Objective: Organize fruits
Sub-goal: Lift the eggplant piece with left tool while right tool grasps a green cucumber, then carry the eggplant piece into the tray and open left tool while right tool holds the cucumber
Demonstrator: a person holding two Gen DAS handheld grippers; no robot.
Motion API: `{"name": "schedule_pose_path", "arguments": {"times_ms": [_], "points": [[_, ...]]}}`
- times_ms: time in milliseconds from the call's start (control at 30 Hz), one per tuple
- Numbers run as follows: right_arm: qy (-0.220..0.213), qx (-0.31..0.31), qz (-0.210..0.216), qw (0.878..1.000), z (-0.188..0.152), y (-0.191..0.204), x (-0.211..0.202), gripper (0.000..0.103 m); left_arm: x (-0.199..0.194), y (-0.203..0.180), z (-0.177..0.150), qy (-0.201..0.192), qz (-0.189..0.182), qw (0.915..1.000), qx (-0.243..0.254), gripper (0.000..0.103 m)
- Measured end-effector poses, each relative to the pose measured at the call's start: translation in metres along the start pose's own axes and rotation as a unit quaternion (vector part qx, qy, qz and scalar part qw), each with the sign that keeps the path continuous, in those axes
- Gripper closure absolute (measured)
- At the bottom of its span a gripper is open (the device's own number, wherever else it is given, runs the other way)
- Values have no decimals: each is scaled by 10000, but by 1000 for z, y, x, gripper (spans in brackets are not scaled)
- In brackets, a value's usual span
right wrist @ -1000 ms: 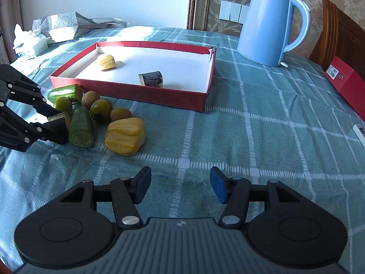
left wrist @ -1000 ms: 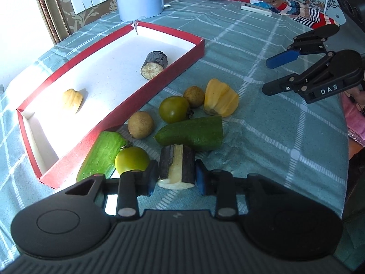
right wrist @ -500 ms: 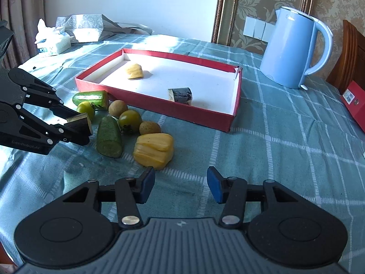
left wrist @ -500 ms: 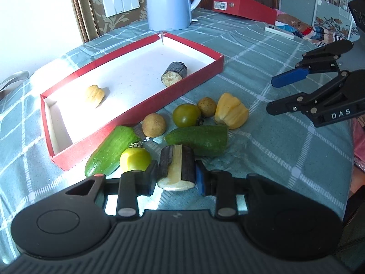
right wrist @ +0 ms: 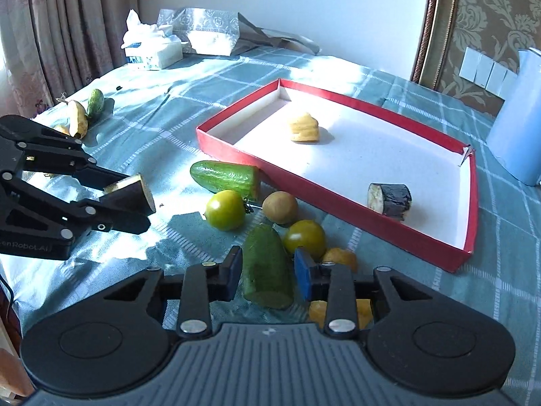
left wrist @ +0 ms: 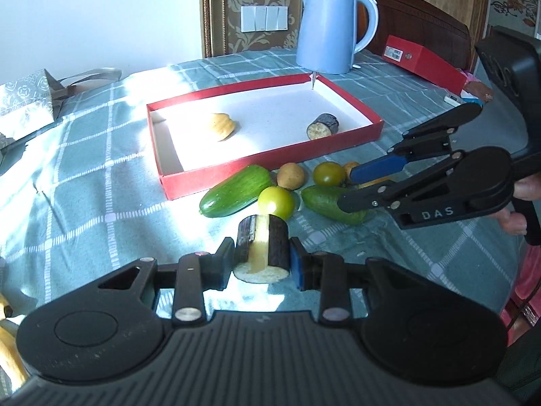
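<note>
My left gripper [left wrist: 262,264] is shut on a dark-skinned eggplant piece [left wrist: 262,250], held just above the cloth; the right wrist view shows the same grip [right wrist: 132,196]. My right gripper [right wrist: 268,272] has its jaws closing on a cut cucumber piece [right wrist: 267,270], with both pads against its sides. Beside it lie two green tomatoes [right wrist: 225,209] [right wrist: 304,240], a brown round fruit [right wrist: 280,206], another cucumber half [right wrist: 226,177] and a yellow piece [right wrist: 339,257]. The red tray [right wrist: 372,220] holds a yellow piece [right wrist: 304,128] and an eggplant piece [right wrist: 389,198].
A blue kettle [left wrist: 331,30] stands behind the tray, a red box [left wrist: 422,64] to its right. A tissue box [right wrist: 155,50] and a silver bag [right wrist: 203,30] are at the far edge. A small cucumber [right wrist: 94,105] and a pear [right wrist: 77,118] lie far left.
My right gripper has come in over the pile and its jaws have narrowed around the cucumber piece. My left gripper, still holding the eggplant piece, has rolled and shifted sideways.
</note>
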State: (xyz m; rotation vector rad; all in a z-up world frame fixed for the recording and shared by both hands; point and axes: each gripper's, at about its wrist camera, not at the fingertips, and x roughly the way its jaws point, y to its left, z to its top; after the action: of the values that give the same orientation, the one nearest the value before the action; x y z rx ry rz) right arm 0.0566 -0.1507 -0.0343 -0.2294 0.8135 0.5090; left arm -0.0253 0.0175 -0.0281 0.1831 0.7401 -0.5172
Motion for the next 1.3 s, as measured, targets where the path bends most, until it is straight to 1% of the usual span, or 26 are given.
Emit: {"name": "schedule_pose_path", "arguments": {"times_ms": [33, 100, 167, 200, 233, 367, 433, 533, 600, 633, 667, 733, 767, 800, 833, 900, 933, 1000, 1067, 1133, 1167, 1233, 1300], "points": [[108, -10, -27, 9999, 1, 0, 6, 70, -2, 2, -1, -5, 20, 10000, -55, 73], [204, 53, 68, 9998, 2, 0, 12, 70, -7, 4, -4, -31, 88, 9999, -134, 73], [327, -50, 58, 9994, 2, 3, 17, 70, -10, 6, -5, -21, 108, 9997, -223, 73], [399, -95, 34, 9992, 2, 5, 20, 70, -10, 7, -6, -14, 125, 9996, -238, 75], [378, -69, 29, 9993, 1, 5, 20, 70, -11, 7, -7, -32, 152, 9996, -255, 79], [241, -233, -25, 9994, -5, 8, 17, 71, -14, 9, -6, -149, 125, 9989, -417, 79], [192, -319, -72, 9993, -7, 11, 15, 71, -11, 10, -6, -100, 177, 9990, -386, 80], [185, -279, -58, 9994, -8, 11, 11, 71, -13, 15, -8, -25, 193, 9989, -429, 80], [152, -262, -12, 9995, -10, 10, 7, 71, -22, 19, -11, 11, 46, 9991, -422, 80], [116, -243, -17, 9996, -11, 10, 4, 71, -27, 19, -12, 6, 38, 9992, -404, 79], [82, -208, -18, 9997, -11, 9, 3, 71, -33, 18, -14, -26, 84, 9993, -360, 77], [20, -153, -21, 9999, -11, 7, 0, 71, -41, 17, -18, 16, -31, 9994, -334, 48], [-18, -135, -42, 9999, -11, 7, -1, 71, -44, 15, -19, -14, -45, 9995, -324, 44], [-15, -149, -52, 9999, -11, 6, -1, 71, -46, 12, -21, -12, -104, 9995, -312, 39], [-17, -142, -76, 9999, -12, 5, -1, 71, -48, 7, -22, 1, -212, 9994, -285, 35], [-42, -71, -111, 9999, -14, 2, -4, 71, -51, -5, -24, -43, -351, 9991, -255, 31], [-36, -50, -122, 9999, -15, 0, -6, 71, -51, -11, -25, -47, -485, 9985, -253, 29], [-62, 13, -180, 9998, -18, -5, -11, 71, -49, -27, -28, -3, -734, 9972, -130, 29], [-85, 94, -236, 9996, -22, -10, -17, 71, -44, -48, -32, 74, -859, 9960, 235, 29], [-94, 173, -279, 9994, -25, -16, -24, 71, -37, -66, -36, 216, -1042, 9921, 665, 30], [-99, 211, -302, 9993, -27, -19, -28, 71, -33, -72, -38, 281, -1104, 9902, 805, 31], [-125, 273, -382, 9988, -30, -25, -34, 71, -26, -86, -41, 383, -1263, 9846, 1148, 36], [-146, 332, -463, 9983, -33, -33, -39, 71, -20, -96, -43, 382, -1263, 9795, 1520, 41]]}}
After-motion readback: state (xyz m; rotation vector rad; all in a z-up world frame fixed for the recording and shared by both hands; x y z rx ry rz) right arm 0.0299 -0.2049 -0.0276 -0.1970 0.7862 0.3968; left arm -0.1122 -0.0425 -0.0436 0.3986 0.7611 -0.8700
